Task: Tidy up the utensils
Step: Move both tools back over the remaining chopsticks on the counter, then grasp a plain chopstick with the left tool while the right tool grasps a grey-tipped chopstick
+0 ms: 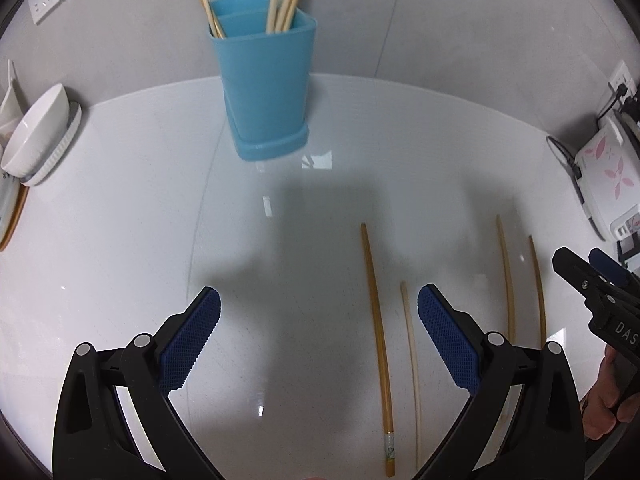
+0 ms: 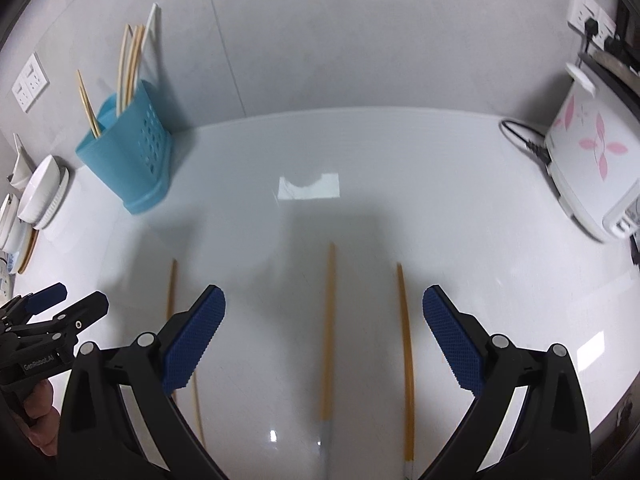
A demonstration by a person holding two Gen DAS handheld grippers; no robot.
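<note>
White desk (image 2: 360, 152) carries our loose chopsticks (image 2: 328, 332), two lying between the right gripper's (image 2: 324, 332) wide, empty jaws for picking; left gripper (image 1: 319, 336), equally wide, faces the blue holder (image 1: 264, 92) ahead.

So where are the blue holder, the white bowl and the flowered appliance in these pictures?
blue holder (image 1: 266, 96), left wrist view, on its front wall.
white bowl (image 1: 34, 136), left wrist view, on its outer side.
flowered appliance (image 2: 588, 160), right wrist view, on its white top panel.
</note>
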